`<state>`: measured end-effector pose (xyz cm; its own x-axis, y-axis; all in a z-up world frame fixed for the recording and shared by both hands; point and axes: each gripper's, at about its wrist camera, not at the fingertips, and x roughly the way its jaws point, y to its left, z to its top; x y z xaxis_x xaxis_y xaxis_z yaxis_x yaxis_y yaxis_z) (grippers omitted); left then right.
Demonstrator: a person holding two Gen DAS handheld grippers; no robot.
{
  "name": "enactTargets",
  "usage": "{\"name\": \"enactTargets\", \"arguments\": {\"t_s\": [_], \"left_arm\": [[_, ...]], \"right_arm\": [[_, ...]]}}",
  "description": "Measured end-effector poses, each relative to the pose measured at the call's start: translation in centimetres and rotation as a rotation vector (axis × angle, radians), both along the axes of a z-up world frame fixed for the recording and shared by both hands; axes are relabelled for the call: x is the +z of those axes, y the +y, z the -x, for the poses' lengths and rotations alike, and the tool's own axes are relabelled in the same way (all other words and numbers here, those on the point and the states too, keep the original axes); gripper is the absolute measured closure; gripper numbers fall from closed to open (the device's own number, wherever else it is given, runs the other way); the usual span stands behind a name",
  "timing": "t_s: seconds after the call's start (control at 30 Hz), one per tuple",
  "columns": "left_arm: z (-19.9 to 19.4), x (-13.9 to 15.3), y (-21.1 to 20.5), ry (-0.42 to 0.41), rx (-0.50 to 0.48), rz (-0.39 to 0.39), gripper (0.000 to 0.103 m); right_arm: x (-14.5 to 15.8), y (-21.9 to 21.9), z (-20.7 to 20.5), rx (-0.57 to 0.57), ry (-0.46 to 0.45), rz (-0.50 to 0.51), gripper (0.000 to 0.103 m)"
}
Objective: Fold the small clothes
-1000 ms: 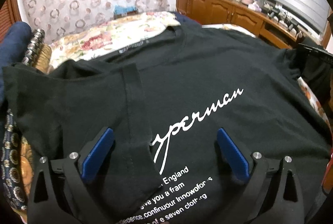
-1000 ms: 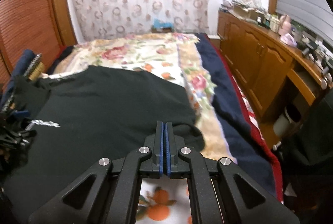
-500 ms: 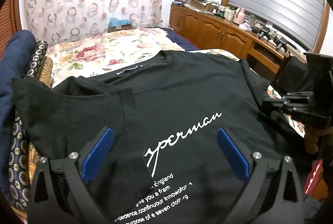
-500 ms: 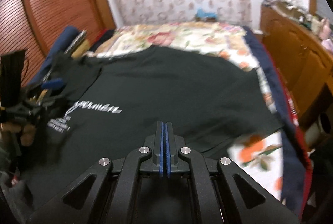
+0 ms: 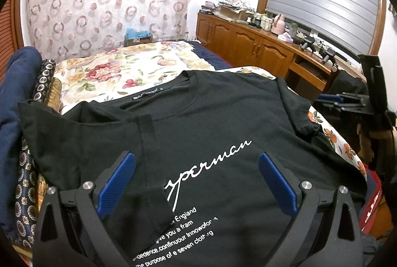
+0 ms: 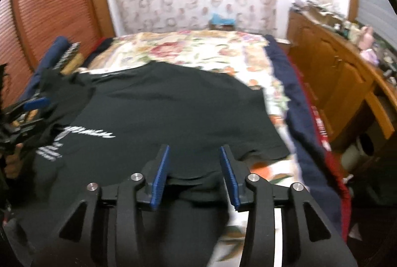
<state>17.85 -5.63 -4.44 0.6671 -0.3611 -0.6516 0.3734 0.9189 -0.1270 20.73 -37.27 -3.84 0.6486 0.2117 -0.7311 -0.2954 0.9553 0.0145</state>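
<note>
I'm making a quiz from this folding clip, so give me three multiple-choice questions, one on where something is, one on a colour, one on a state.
1. Where does the T-shirt lie?
A. on the floral bedspread
B. on the wooden cabinet
C. on the floor

2. What colour is the script lettering on the shirt?
A. red
B. white
C. yellow

3. How does the right claw stand?
A. shut on a sock
B. shut on nothing
C. open

Answers: 1 A, flowers show around the shirt; 2 B, the script reads white on black; 3 C, its blue pads stand apart over the shirt's edge.
</note>
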Motion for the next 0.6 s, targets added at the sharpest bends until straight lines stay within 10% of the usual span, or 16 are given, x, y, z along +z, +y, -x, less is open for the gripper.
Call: {"name": "enactTargets", "arguments": {"t_s": [0.6], "left_arm": [[-0.3, -1.2, 0.3, 0.037, 0.027, -0.018, 0.002]], "right_arm": [[-4.0, -5.4, -4.5, -0.191, 0.073, 0.004, 0.058]]}}
